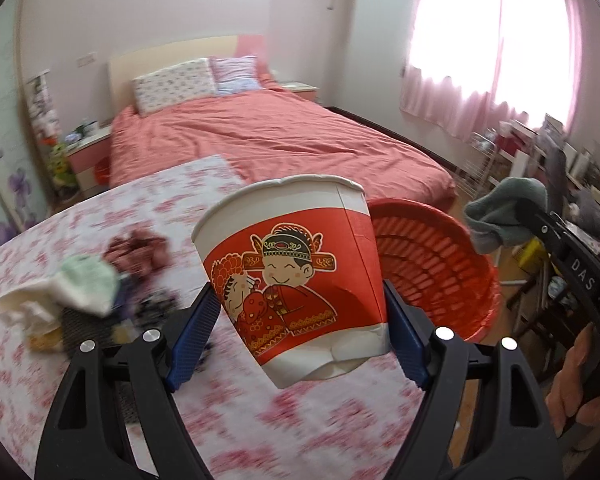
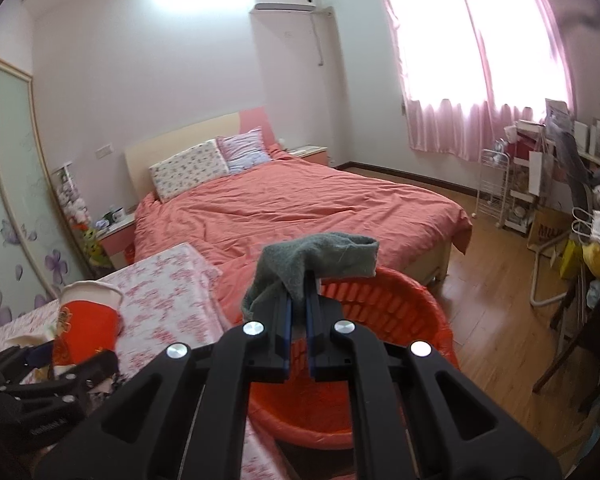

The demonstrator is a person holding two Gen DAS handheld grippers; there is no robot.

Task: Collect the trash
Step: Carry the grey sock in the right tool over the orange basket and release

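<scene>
A red and white paper cup (image 1: 292,280) printed with a cartoon couple sits tilted between the blue pads of my left gripper (image 1: 298,300), which is shut on it above the floral tablecloth. From the right wrist view the same cup (image 2: 92,320) shows at lower left. My right gripper (image 2: 298,280) is shut on a grey-green cloth (image 2: 320,256) that drapes over its fingertips, above the rim of an orange plastic basket (image 2: 400,308). In the left wrist view the basket (image 1: 432,264) lies just behind the cup, with the cloth (image 1: 500,208) to its right.
A pile of small clothes and paper (image 1: 92,284) lies on the table (image 1: 220,420) at left. A bed with a salmon cover (image 2: 300,208) stands behind. Wooden floor (image 2: 492,300) and cluttered shelves and chairs (image 2: 560,200) are on the right. A hand (image 1: 576,380) grips the right tool.
</scene>
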